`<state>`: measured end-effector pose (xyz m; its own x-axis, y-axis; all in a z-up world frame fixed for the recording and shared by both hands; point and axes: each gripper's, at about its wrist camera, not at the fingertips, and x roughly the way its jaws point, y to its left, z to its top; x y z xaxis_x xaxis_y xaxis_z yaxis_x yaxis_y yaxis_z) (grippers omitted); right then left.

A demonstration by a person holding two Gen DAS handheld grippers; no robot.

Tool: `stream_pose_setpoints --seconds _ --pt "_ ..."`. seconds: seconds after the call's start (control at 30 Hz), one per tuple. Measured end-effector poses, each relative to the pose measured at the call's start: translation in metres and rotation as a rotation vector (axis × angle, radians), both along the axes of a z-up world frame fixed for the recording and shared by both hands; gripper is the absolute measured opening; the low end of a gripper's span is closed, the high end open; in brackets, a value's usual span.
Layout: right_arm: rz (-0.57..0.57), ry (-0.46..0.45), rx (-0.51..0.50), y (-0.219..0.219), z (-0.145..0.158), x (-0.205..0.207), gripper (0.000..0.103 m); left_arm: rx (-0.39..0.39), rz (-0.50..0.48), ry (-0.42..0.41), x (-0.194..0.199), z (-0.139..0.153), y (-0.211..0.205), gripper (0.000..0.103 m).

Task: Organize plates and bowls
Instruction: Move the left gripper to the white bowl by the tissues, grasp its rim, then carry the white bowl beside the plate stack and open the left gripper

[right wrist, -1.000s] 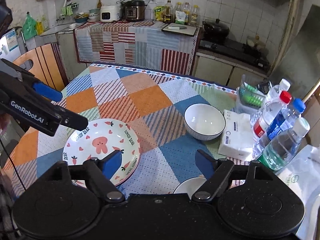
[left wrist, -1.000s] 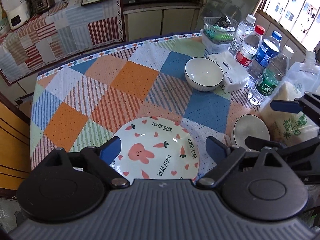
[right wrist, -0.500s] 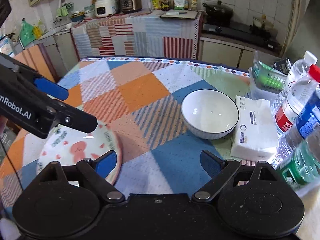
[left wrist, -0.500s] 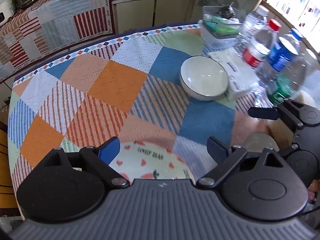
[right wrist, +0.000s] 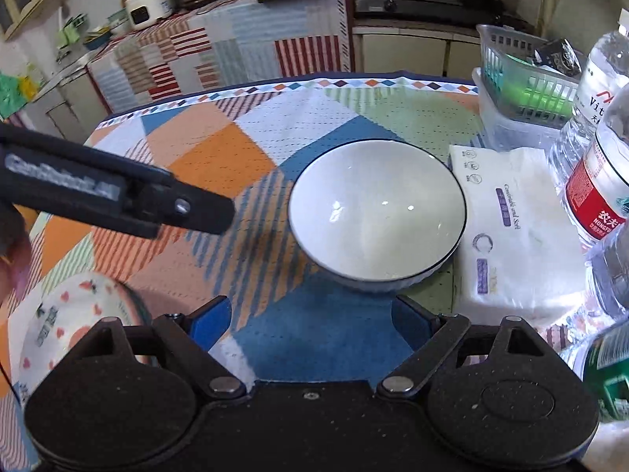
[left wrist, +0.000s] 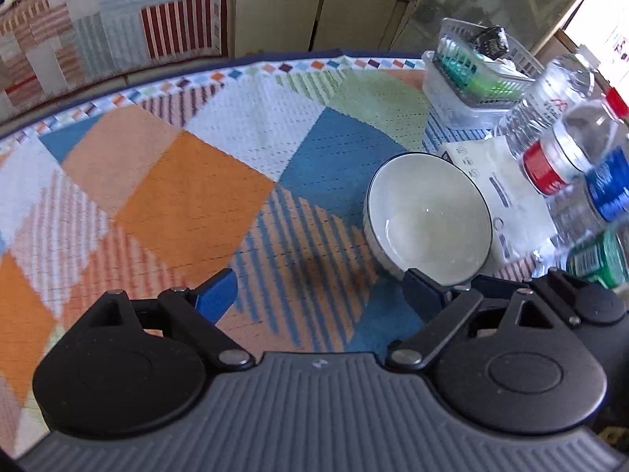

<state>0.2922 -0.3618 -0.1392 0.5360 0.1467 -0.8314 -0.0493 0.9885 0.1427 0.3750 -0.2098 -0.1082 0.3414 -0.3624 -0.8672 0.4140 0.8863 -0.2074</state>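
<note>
"NONGFU" reads on the red label of a water bottle (right wrist: 597,204), "Vit" on the clear one behind it, "GenRobot.AI" blurred along the left gripper's arm. The tissue pack (right wrist: 515,236) says "Comfortable and Soft". The left gripper (left wrist: 320,295) stands wide, its jaws closing a touch over bare patchwork tablecloth (left wrist: 188,196). The right gripper (right wrist: 310,322) is wide too, holding nothing. The glossy white bowl (right wrist: 377,216), thin dark rim, sits just ahead. The cartoon plate (right wrist: 78,314) lies at lower left.
</note>
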Motion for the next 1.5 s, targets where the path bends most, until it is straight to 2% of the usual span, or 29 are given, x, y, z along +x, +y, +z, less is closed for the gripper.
stream_pose_setpoints --seconds 0.07,0.13,0.17,0.23,0.27,0.37,0.43,0.5,0.63,0.8,1.03,1.27,1.5 --pt "-0.002 0.009 -0.005 -0.002 -0.004 0.006 0.091 -0.020 0.008 0.005 0.005 -0.009 -0.006 0.089" --pt "-0.023 0.036 -0.002 -0.006 -0.012 0.013 0.091 -0.025 0.013 0.018 0.011 -0.020 -0.014 0.077" --pt "-0.029 0.038 -0.004 -0.008 -0.015 0.015 0.090 -0.023 0.018 0.028 0.015 -0.025 -0.019 0.075" --pt "-0.045 0.036 -0.016 -0.010 -0.020 0.019 0.089 -0.045 0.040 0.050 0.020 -0.034 -0.026 0.061" --pt "-0.049 0.037 -0.013 -0.012 -0.022 0.021 0.089 -0.038 0.035 0.058 0.023 -0.037 -0.032 0.058" --pt "-0.078 0.034 -0.007 -0.018 -0.026 0.026 0.087 -0.037 0.025 0.057 0.024 -0.043 -0.044 0.036" --pt "-0.100 0.030 -0.002 -0.022 -0.027 0.029 0.085 -0.071 0.013 0.081 0.024 -0.043 -0.047 0.014" --pt "-0.113 0.028 0.012 -0.027 -0.027 0.030 0.083 -0.051 0.003 0.084 0.021 -0.042 -0.052 0.013" --pt "-0.048 0.011 -0.019 -0.019 -0.025 0.022 0.076 -0.013 0.004 0.097 0.015 -0.040 -0.048 0.013" --pt "-0.019 0.022 0.006 -0.010 -0.021 0.017 0.075 -0.019 0.016 0.100 0.008 -0.034 -0.027 0.013" --pt "0.024 0.009 0.036 0.018 -0.003 0.009 0.075 -0.034 0.043 0.112 -0.004 -0.011 0.016 0.013" --pt "0.100 -0.015 0.059 0.057 0.013 0.007 0.076 -0.010 0.090 0.083 -0.009 0.007 0.062 0.014" --pt "0.151 -0.007 0.062 0.094 0.002 0.021 0.076 -0.009 0.147 0.074 0.002 -0.009 0.097 0.014"
